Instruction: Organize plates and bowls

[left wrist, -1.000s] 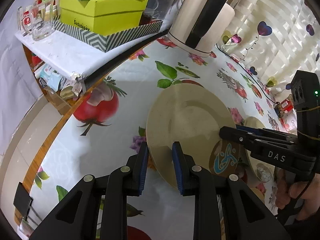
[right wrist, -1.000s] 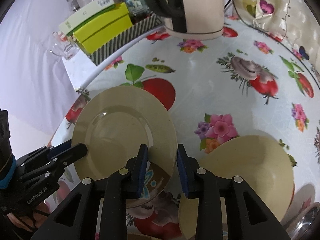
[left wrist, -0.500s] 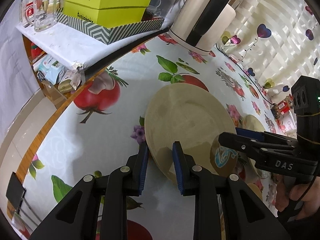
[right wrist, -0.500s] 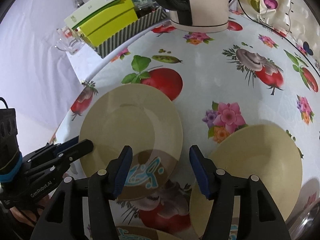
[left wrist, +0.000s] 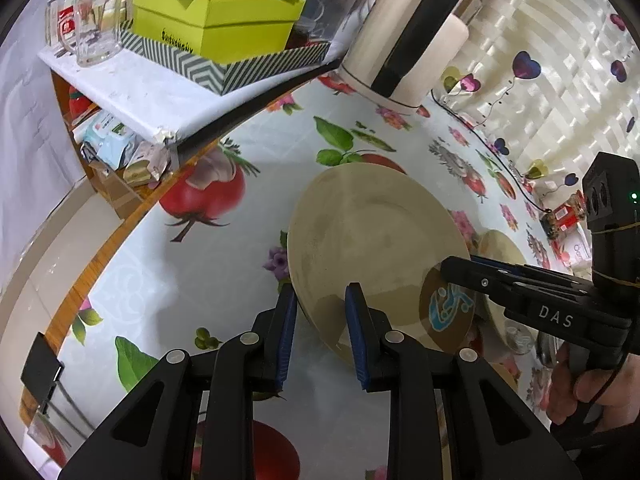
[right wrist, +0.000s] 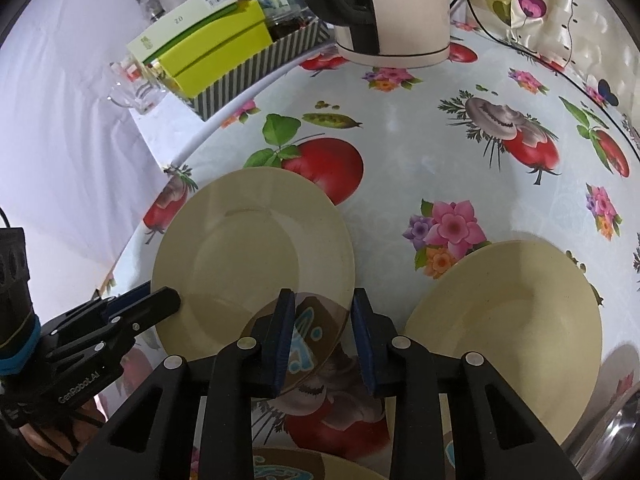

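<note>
Left gripper (left wrist: 320, 300) jaws pinch plate (left wrist: 372, 236) rim near counter (right wrist: 400, 152) edge; right gripper (right wrist: 322, 312) open. Second plate (right wrist: 508, 320) unstacked.

Tilted beige plate (left wrist: 372, 236) over brown saucer (right wrist: 308, 336) (blue-patterned); second plate (right wrist: 508, 320) beside.

Listed for you, upper frame: cream electric kettle (right wrist: 394, 8) with black handle, standing on the fruit-print tablecloth (right wrist: 420, 140). Upper left: lime-green boxes (left wrist: 212, 26) stacked in a striped tray (left wrist: 224, 68); glass mug (left wrist: 96, 26) beside them. Lower right of the right-wrist view: possibly a steel pan (right wrist: 612, 436).
</note>
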A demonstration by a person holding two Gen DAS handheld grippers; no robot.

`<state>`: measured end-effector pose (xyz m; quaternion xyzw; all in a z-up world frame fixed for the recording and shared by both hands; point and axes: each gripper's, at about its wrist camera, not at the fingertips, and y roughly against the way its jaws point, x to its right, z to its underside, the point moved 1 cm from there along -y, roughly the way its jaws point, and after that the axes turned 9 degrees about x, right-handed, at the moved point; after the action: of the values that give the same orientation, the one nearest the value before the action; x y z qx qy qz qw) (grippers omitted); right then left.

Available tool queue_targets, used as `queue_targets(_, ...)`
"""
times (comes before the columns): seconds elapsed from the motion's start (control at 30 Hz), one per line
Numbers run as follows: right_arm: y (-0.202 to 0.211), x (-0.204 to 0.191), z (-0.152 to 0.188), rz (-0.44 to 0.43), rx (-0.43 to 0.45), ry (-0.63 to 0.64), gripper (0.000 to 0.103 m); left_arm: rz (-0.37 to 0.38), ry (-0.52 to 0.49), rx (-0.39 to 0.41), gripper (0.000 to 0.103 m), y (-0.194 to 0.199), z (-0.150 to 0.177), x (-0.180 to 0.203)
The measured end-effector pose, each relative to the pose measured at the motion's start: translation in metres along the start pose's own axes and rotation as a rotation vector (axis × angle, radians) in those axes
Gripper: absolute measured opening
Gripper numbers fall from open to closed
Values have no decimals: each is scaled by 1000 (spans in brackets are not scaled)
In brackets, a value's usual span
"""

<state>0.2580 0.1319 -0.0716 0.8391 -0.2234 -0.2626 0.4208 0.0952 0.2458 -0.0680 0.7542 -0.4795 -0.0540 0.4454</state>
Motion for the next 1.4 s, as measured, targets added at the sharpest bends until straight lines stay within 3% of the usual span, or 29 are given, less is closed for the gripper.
queue_targets(0.4, 38, -1, 9, 24, 31, -17, 28, 26, -60, 3, 26, 28, 8, 26)
queue_targets(0.87, 95, 15, 76, 74, 43, -98, 28, 98, -148, -78, 26, 54, 57, 64)
queue_targets(1.4, 116, 22, 133, 123, 23, -165, 30, 116, -215, -144, 26, 67, 100, 79)
